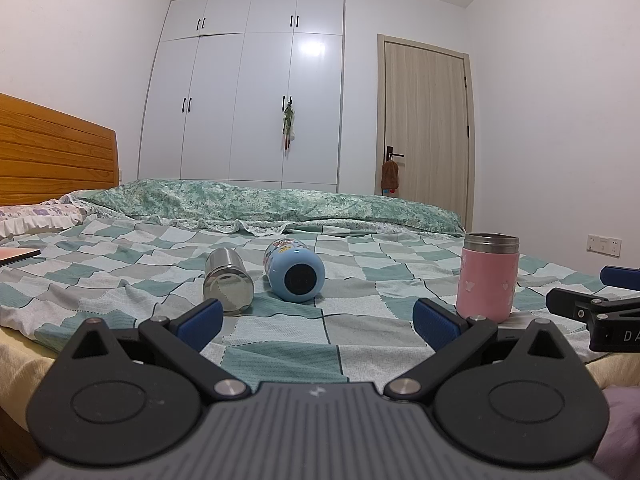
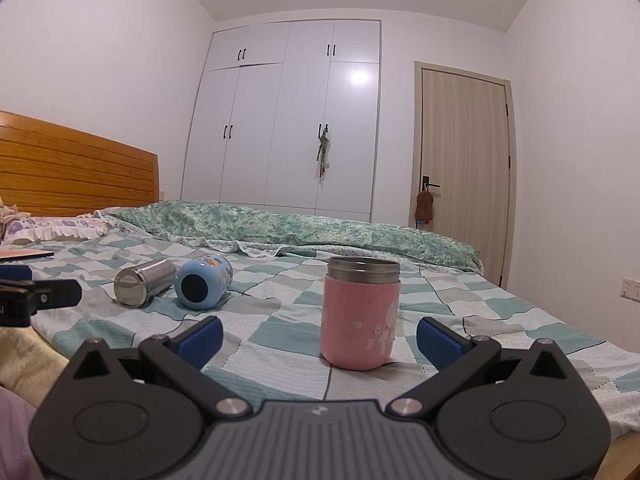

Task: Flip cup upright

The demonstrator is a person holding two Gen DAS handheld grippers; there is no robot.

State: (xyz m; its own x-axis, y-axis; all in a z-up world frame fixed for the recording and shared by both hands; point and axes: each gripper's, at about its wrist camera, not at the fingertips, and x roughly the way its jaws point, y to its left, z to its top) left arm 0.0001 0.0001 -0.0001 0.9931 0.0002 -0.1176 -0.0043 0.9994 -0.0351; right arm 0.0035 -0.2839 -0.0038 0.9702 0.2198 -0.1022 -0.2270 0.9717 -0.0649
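Observation:
A pink cup point(image 1: 489, 278) with a steel rim stands upright on the checked bed sheet point(image 1: 360, 332); in the right wrist view the pink cup point(image 2: 360, 316) is just ahead of my open right gripper point(image 2: 318, 338), between its finger lines. A steel cup point(image 1: 228, 282) and a blue cartoon cup point(image 1: 294, 270) lie on their sides, bases toward me. My left gripper point(image 1: 318, 326) is open and empty, a little short of them. They also show in the right wrist view, steel cup point(image 2: 142, 282) and blue cup point(image 2: 202, 282).
A folded green floral quilt point(image 1: 260, 204) lies across the bed behind the cups. A wooden headboard point(image 1: 56, 152) and pillow point(image 1: 36, 216) are at left. A flat pink object point(image 1: 18, 256) lies at the far left. Wardrobe point(image 1: 248, 92) and door point(image 1: 426, 128) stand beyond.

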